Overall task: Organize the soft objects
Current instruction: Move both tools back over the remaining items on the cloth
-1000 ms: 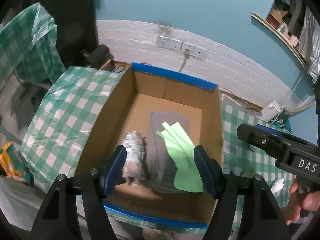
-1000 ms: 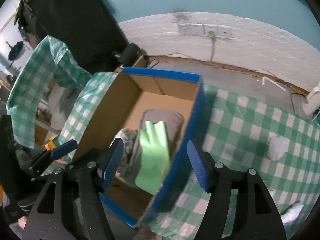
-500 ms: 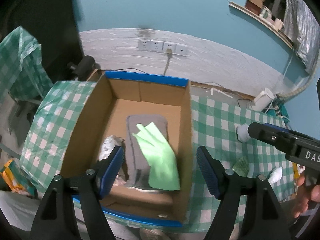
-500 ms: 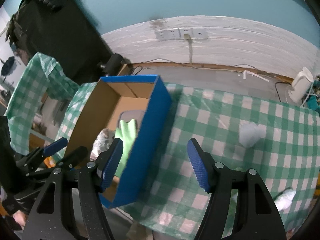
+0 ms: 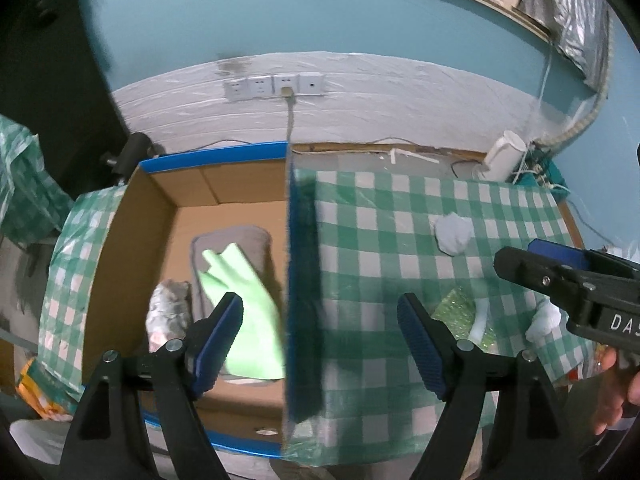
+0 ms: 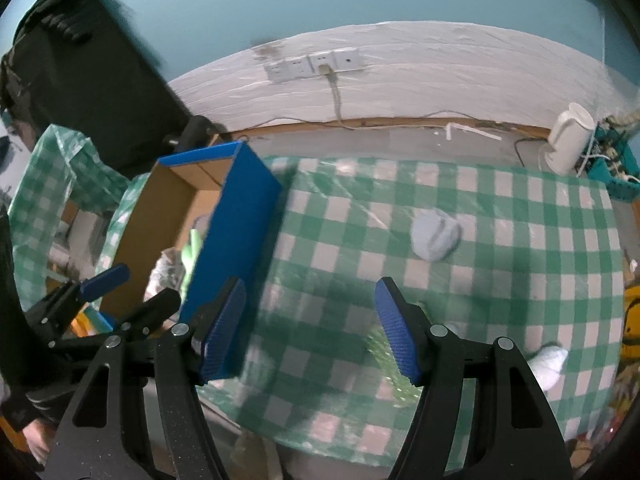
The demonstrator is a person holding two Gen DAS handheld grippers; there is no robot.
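left gripper (image 5: 320,344) fingers spread, nothing between the pads; the blue box wall (image 5: 302,288) stands upright right between them, blocking a straight drop. left of that wall the cardboard box (image 5: 120,264) floor is part taken: green glove (image 5: 244,304) on a grey cloth (image 5: 256,244), crumpled wad (image 5: 168,308) beside; far end bare. right gripper (image 6: 310,328) fingers wide, empty, over bare checked counter (image 6: 500,240). ahead-right of them a pale blue bundle (image 6: 436,238); glittery green piece (image 5: 456,304) and white item (image 6: 550,362) near the right finger. box wall just outside the left finger.
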